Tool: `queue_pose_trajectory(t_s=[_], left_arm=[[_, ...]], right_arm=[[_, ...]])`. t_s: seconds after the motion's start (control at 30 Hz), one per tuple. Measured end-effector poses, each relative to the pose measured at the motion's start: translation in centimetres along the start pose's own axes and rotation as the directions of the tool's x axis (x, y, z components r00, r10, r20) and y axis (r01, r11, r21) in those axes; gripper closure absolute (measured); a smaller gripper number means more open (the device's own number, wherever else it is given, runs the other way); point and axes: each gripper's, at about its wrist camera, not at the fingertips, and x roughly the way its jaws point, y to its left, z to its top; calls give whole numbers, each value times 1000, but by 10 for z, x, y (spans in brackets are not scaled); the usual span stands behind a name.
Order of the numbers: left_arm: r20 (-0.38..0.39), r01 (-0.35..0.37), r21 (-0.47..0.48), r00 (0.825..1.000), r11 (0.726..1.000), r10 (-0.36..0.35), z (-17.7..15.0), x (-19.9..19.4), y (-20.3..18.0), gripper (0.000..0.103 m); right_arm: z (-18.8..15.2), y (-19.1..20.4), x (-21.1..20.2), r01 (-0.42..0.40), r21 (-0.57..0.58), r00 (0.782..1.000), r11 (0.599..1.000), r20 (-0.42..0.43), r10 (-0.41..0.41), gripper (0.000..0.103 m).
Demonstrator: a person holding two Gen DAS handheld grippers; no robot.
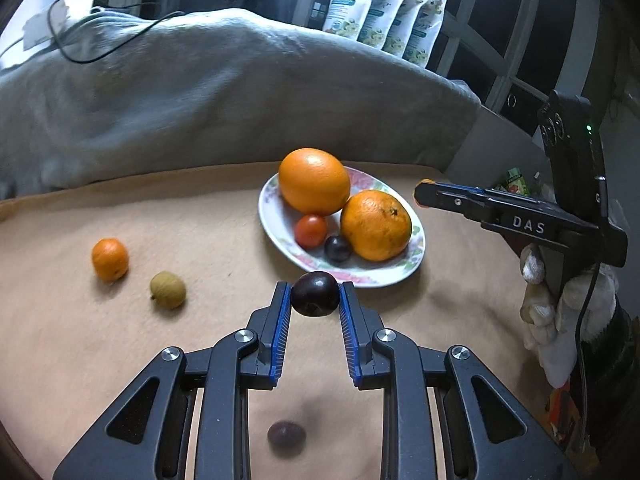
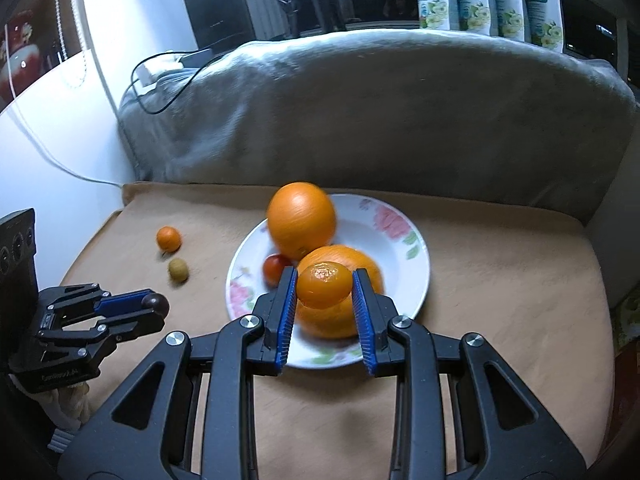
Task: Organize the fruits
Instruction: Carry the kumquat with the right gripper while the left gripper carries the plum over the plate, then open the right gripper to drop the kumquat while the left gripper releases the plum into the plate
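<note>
Only the right wrist view shows the right gripper (image 2: 324, 285) fingers clamping a small orange (image 2: 323, 285); the left gripper (image 1: 315, 294) fingers pinch a dark grape (image 1: 315, 294).

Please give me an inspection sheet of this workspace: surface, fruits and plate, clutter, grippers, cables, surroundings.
Surface: tan cloth, flat, fruit lying on it.
Job's things: floral plate holds large orange, second orange, red tomato and dark grape. Loose on the cloth: small mandarin, greenish-brown fruit, blurred dark fruit.
Clutter: nothing seen on the cloth.
Grippers: left gripper shut on dark plum; right gripper shut on small orange fruit, over the plate.
Cables: black cable and white cable behind.
Surroundings: grey blanket, printed pouches, window.
</note>
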Motion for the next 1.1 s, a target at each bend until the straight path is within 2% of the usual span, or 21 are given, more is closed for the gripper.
queue_pose_trajectory(t_s=[0.53, 1.1], left_arm=[[-28, 2, 52, 1000, 999, 0, 17, 33, -20, 80], [-50, 6, 64, 999, 998, -3, 22, 49, -29, 80]], right_arm=[[24, -30, 37, 8, 19, 1000, 1000, -27, -8, 74], [25, -36, 51, -9, 42, 999, 999, -49, 11, 74]])
